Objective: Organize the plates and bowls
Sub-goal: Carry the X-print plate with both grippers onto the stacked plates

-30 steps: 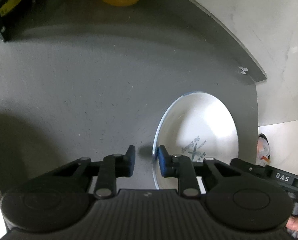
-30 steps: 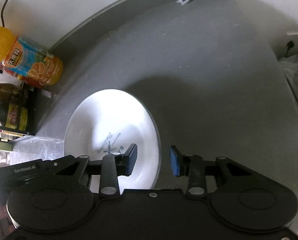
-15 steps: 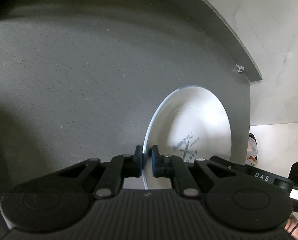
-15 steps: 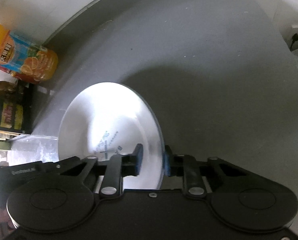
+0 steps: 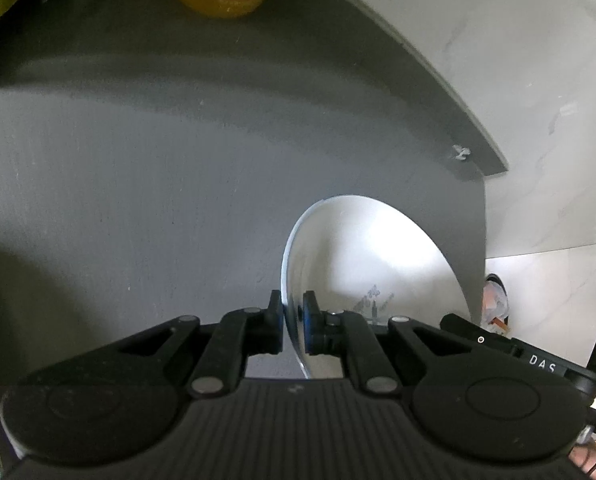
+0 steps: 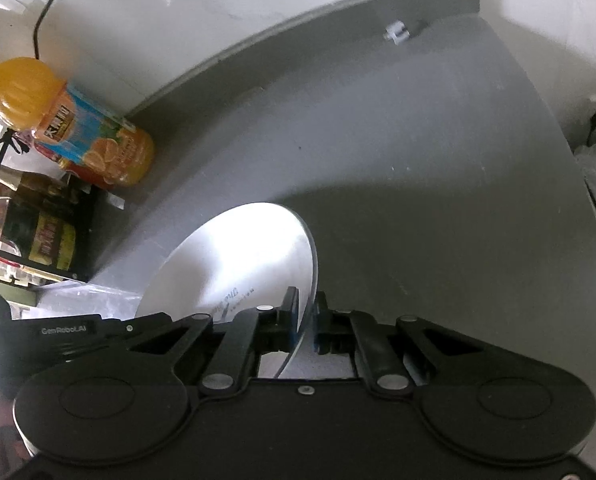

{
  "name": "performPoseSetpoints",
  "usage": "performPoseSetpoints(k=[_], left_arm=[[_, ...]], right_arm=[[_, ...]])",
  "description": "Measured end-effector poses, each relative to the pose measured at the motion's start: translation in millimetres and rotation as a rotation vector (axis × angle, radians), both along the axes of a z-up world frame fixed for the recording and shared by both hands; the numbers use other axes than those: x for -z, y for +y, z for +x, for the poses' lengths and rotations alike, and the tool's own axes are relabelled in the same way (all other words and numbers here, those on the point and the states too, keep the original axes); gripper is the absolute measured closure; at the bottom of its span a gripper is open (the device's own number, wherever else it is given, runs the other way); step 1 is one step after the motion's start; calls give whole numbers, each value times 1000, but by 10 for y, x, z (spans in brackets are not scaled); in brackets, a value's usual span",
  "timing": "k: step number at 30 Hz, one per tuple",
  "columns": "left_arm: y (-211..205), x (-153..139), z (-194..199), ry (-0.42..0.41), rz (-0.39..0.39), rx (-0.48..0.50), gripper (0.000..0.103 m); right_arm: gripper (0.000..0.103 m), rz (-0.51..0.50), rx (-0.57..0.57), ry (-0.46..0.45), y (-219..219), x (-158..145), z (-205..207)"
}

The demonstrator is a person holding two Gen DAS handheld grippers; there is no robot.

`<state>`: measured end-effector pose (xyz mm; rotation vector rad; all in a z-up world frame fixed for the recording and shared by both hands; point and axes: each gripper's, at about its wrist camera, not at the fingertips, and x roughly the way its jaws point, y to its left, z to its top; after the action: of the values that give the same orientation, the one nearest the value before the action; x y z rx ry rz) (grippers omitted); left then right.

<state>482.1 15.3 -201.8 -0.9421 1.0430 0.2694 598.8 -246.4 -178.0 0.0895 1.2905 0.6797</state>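
Note:
A white plate point(image 5: 378, 264) with a dark printed mark at its centre is held over the grey counter point(image 5: 157, 168), tilted up off the surface. My left gripper point(image 5: 291, 322) is shut on the plate's left rim. In the right wrist view the same plate point(image 6: 241, 260) shows its glossy face, and my right gripper point(image 6: 306, 320) is shut on its right rim. Each wrist view shows the other gripper's black body at the plate's far side.
An orange juice bottle point(image 6: 77, 136) lies at the counter's back left against the raised grey edge, beside a black rack with jars point(image 6: 37, 232). A small white clip point(image 6: 396, 34) sits near the back edge. White wall behind; the counter drops off at the right.
Both grippers went from open beside the plate to shut on its opposite rims. The plate has since risen off the counter and tilted, and both views have pulled back a little.

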Motion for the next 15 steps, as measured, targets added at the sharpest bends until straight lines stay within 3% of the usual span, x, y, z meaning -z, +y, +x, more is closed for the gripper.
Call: performPoseSetpoints(k=[15], left_arm=[[157,-474,-267,-104,34,-18,96]], right_arm=[[96,48,-18,-106,134,-510,-179]])
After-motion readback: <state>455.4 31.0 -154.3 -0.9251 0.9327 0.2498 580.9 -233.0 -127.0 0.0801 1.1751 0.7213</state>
